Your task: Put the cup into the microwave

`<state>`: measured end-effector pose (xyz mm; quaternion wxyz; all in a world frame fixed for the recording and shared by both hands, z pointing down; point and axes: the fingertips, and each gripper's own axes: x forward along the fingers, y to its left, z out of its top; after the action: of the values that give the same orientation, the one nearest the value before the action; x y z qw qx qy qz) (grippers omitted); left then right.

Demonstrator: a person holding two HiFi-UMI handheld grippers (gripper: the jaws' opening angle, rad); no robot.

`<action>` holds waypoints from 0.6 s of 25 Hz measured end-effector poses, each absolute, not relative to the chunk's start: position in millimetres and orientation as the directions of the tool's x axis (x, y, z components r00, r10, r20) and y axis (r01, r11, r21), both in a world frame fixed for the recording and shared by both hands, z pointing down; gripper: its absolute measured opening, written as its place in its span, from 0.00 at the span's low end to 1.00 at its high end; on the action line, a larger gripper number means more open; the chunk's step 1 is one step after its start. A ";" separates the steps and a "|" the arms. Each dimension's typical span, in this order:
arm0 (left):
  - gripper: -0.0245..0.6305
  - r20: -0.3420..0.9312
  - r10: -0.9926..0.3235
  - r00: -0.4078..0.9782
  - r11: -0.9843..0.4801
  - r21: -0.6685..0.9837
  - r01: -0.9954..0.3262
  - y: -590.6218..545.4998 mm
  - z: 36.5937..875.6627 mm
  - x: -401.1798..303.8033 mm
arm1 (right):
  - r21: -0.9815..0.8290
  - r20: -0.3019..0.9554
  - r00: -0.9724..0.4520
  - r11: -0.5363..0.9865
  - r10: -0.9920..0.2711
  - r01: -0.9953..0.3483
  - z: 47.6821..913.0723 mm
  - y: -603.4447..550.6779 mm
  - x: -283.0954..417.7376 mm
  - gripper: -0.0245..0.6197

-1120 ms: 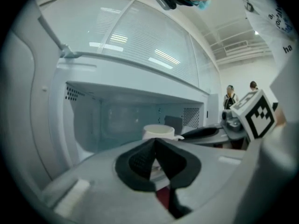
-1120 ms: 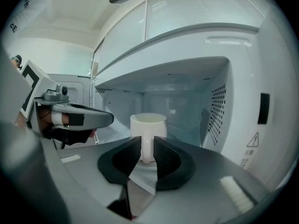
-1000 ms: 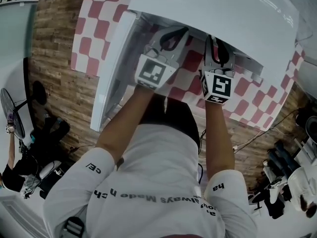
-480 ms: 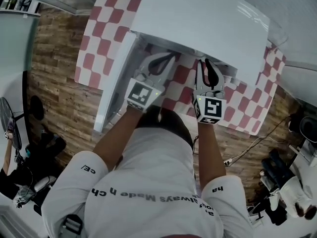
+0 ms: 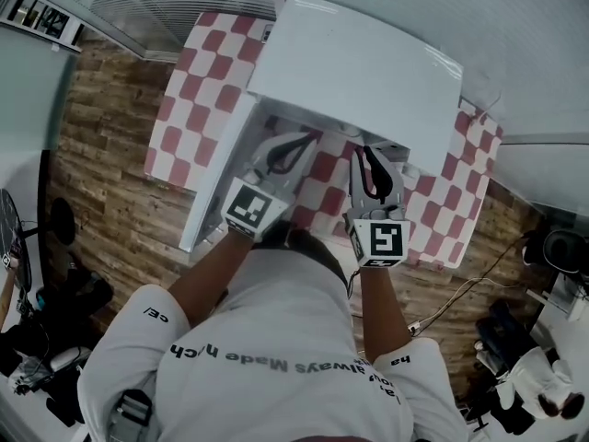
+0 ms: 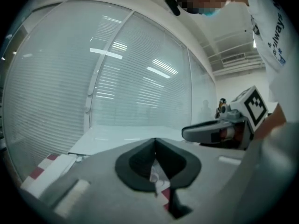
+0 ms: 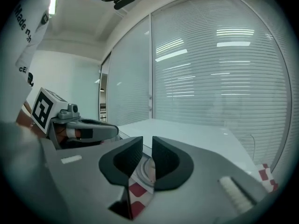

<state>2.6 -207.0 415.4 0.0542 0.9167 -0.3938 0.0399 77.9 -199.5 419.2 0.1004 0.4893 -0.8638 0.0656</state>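
A white microwave [image 5: 368,72] stands on a red-and-white checked tablecloth [image 5: 207,81], its door [image 5: 221,173] swung open to the left. Both grippers hover side by side in front of the opening, about level with the microwave's top. My left gripper [image 5: 309,138] [image 6: 155,141] has its jaw tips touching and holds nothing. My right gripper [image 5: 364,151] [image 7: 146,146] shows a narrow empty gap between its pads. Through that gap a pale round rim [image 7: 147,170], possibly the cup, lies below over the checks. In the head view I cannot pick out the cup.
Slatted blinds and glass walls rise behind the table. The wooden floor [image 5: 101,155] surrounds it, with a fan at the left edge, cables and dark equipment [image 5: 515,339] at the lower right. The person's torso fills the lower part of the head view.
The head camera has risen and pulled back, so the microwave and table look smaller. Both grippers have drawn back slightly from the opening, still side by side.
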 end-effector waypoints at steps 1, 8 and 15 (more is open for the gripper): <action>0.04 0.112 -0.715 0.690 -0.687 0.066 -0.723 -203.9 409.5 3.2 | -0.013 0.234 -0.508 0.519 -0.829 -0.854 411.3 -196.0 76.7 0.13; 0.04 0.080 -0.696 0.714 -0.710 0.070 -0.700 -185.1 363.1 6.5 | -0.016 0.204 -0.548 0.556 -0.811 -0.831 359.3 -174.1 73.3 0.13; 0.04 0.068 -0.681 0.729 -0.727 0.051 -0.685 -171.7 322.5 10.8 | 0.005 0.187 -0.568 0.579 -0.802 -0.815 310.5 -153.2 74.5 0.13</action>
<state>10.8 -171.7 322.5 0.0362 0.9290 -0.3676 0.0221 74.5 -153.2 310.5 0.0844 0.4571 -0.8844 0.0408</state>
